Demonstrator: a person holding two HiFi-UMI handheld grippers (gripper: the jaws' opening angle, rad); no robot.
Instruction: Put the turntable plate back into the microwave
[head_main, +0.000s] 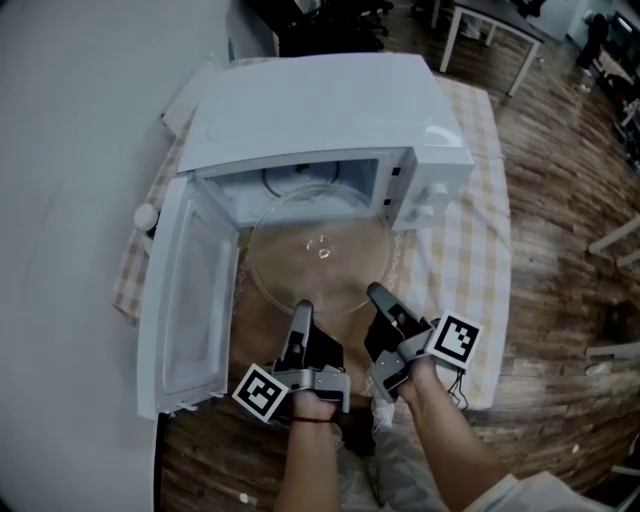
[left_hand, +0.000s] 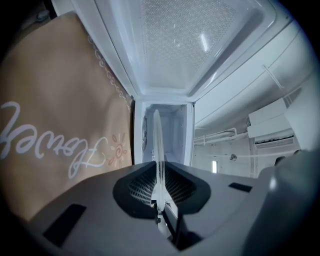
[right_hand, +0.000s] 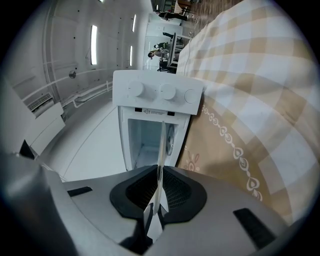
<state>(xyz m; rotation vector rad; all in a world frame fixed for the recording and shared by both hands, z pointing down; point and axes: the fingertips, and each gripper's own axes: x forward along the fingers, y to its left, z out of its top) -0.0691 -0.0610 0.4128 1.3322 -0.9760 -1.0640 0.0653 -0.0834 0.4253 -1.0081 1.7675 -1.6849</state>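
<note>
The clear glass turntable plate (head_main: 320, 250) hangs level in front of the open white microwave (head_main: 330, 110), its far rim at the mouth of the cavity. My left gripper (head_main: 301, 308) is shut on the plate's near rim, left of middle. My right gripper (head_main: 378, 293) is shut on the same rim a little to the right. In the left gripper view the plate (left_hand: 157, 145) shows edge-on between the pads of that gripper (left_hand: 159, 195), pointing into the cavity. The right gripper view shows the same: the plate's edge (right_hand: 162, 150) is pinched in the right gripper (right_hand: 159, 197).
The microwave door (head_main: 185, 290) stands swung open at the left. The control panel with knobs (right_hand: 165, 92) is right of the cavity. A tan mat (head_main: 260, 330) and a checked tablecloth (head_main: 470, 250) cover the table. A small white ball (head_main: 146, 216) lies left of the door hinge.
</note>
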